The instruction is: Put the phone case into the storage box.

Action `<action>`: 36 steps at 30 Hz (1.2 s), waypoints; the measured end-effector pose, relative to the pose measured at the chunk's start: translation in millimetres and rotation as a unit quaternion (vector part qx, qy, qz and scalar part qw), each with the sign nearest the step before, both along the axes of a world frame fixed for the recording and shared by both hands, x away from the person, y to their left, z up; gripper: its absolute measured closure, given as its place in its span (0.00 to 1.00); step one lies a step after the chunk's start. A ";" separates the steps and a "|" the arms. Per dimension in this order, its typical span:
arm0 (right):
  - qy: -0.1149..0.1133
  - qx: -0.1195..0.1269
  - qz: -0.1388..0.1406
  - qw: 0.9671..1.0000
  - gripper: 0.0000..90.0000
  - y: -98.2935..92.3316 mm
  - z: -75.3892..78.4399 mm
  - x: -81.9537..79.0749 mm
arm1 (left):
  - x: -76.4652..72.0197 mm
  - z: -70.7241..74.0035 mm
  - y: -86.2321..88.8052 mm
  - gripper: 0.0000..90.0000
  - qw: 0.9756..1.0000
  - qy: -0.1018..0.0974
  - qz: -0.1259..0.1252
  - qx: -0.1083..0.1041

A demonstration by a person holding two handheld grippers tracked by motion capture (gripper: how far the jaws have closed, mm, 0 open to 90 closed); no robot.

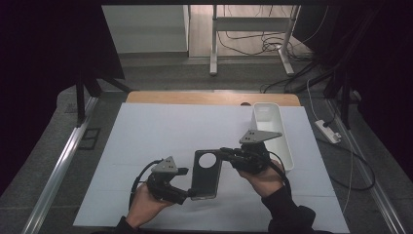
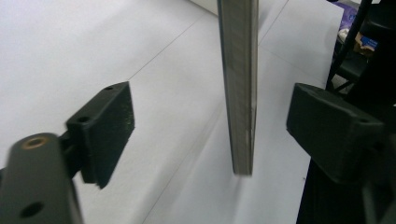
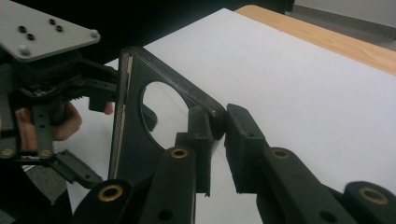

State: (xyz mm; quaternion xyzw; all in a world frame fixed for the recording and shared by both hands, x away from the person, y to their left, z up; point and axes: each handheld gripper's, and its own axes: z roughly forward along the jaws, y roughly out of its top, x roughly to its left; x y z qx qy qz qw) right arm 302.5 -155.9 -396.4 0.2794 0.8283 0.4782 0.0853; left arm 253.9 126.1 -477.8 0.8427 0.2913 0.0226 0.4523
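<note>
The right gripper (image 3: 217,135) pinches the dark rectangular phone case with a round camera hole (image 1: 206,174) at centre frame. The left gripper (image 2: 210,126) stands open around its lower edge, touching nothing. Keep the right pinch firm so the case stays steady while the left draws clear.

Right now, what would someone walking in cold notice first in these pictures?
The dark phone case with its big round camera hole, held up over the white table sheet at centre. The right claw is clamped on the case's upper corner, while the left claw stands open around its lower edge, pads clear. A white oblong bin sits at the right.
</note>
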 end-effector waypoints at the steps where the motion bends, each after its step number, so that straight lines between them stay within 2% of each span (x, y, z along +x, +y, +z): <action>1: -0.002 -0.001 -0.004 1.000 0.88 -1.1 0.2 1.1 | -0.8 0.2 2.3 0.15 1.000 -0.002 0.004 0.002; 8: -0.003 0.001 -0.018 1.000 0.88 -7.9 1.1 9.5 | -7.5 -2.9 13.5 0.06 0.999 -0.015 0.031 0.021; 16: -0.005 0.005 -0.033 0.999 0.88 -18.5 5.6 18.0 | -16.3 -4.7 32.1 0.00 0.998 -0.017 0.057 0.010; 22: -0.005 0.005 -0.040 0.999 0.89 -25.5 8.0 22.8 | -24.5 -6.5 46.3 0.01 0.997 -0.024 0.073 0.019; 25: -0.004 0.007 -0.045 0.999 0.89 -29.5 9.7 25.6 | -28.9 -8.3 54.9 0.01 0.996 -0.023 0.081 0.006; 28: -0.004 0.008 -0.047 0.999 0.89 -32.6 11.1 28.6 | -33.2 -9.6 63.8 0.00 0.996 -0.025 0.090 0.002; 36: -0.008 0.005 -0.056 0.998 0.89 -39.4 14.7 37.4 | -49.4 -15.1 86.5 0.00 0.991 -0.030 0.129 0.021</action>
